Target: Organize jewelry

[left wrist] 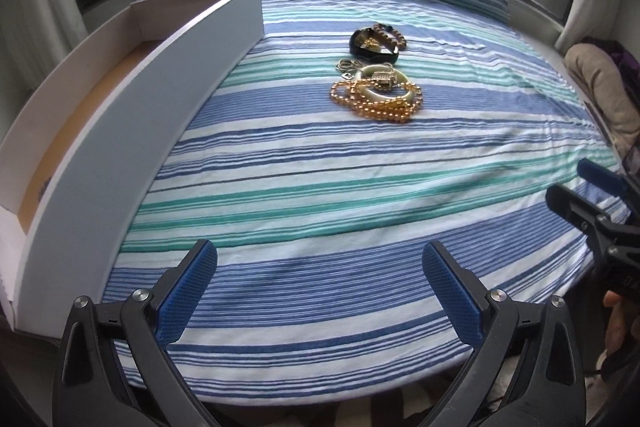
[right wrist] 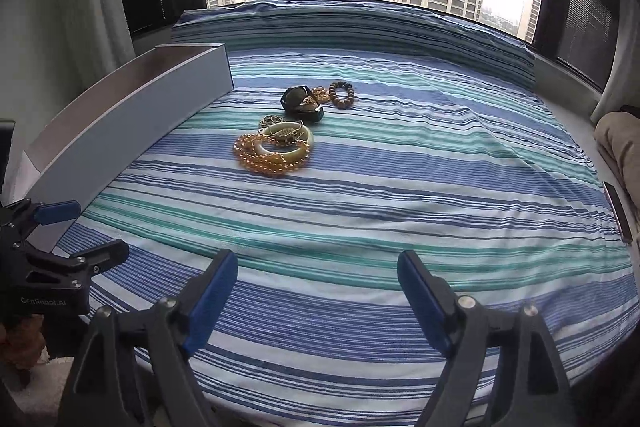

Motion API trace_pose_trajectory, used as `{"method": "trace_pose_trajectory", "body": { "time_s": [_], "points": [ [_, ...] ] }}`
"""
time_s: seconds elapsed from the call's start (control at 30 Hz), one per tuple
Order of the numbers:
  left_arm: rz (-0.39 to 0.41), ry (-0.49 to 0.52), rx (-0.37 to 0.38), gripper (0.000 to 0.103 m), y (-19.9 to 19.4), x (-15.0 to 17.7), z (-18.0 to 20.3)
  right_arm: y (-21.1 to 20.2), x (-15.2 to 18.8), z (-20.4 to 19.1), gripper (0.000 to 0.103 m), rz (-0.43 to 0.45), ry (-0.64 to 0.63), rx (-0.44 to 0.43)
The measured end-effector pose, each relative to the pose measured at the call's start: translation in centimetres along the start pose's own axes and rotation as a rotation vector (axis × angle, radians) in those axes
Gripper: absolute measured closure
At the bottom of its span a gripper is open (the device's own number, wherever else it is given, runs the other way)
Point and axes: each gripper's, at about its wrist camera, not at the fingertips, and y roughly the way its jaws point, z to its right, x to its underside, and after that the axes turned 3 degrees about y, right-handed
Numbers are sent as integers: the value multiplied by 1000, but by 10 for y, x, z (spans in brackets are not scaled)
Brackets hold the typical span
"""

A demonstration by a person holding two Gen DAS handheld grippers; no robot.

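1. The left hand-held gripper (left wrist: 320, 291) hangs over the near edge of the striped bed (left wrist: 360, 187), fingers wide apart and holding nothing.
2. The right hand-held gripper (right wrist: 318, 297) is likewise spread and empty.
3. The jewelry pile (left wrist: 376, 75) lies mid-bed toward the far edge: amber bead necklace (right wrist: 268, 157), pale jade bangle (right wrist: 286, 139), dark bangle (right wrist: 302, 103), wooden bead bracelet (right wrist: 342, 93).
4. A long white box (left wrist: 132, 115) runs along the bed's left edge.

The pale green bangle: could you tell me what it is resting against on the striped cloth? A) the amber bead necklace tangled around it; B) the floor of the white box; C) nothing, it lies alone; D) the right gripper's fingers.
A: the pale green bangle lies in the pile with the amber bead necklace looped over and around it, away from the white box and both open grippers.
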Motion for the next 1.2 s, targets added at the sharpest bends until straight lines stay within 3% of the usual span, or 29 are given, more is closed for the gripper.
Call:
{"method": "trace_pose_trajectory", "body": {
  "time_s": [0.2, 0.67, 1.2],
  "points": [
    [51, -1, -52, 1, -7, 1, 0, 1, 9, -7, 18, -2, 2, 7],
    [95, -22, -22, 1, -14, 2, -5, 3, 13, -20, 18, -32, -33, 52],
    [8, -64, -49, 1, 14, -4, -11, 20, 17, -5, 18, -64, 22, 2]
  ]
}}
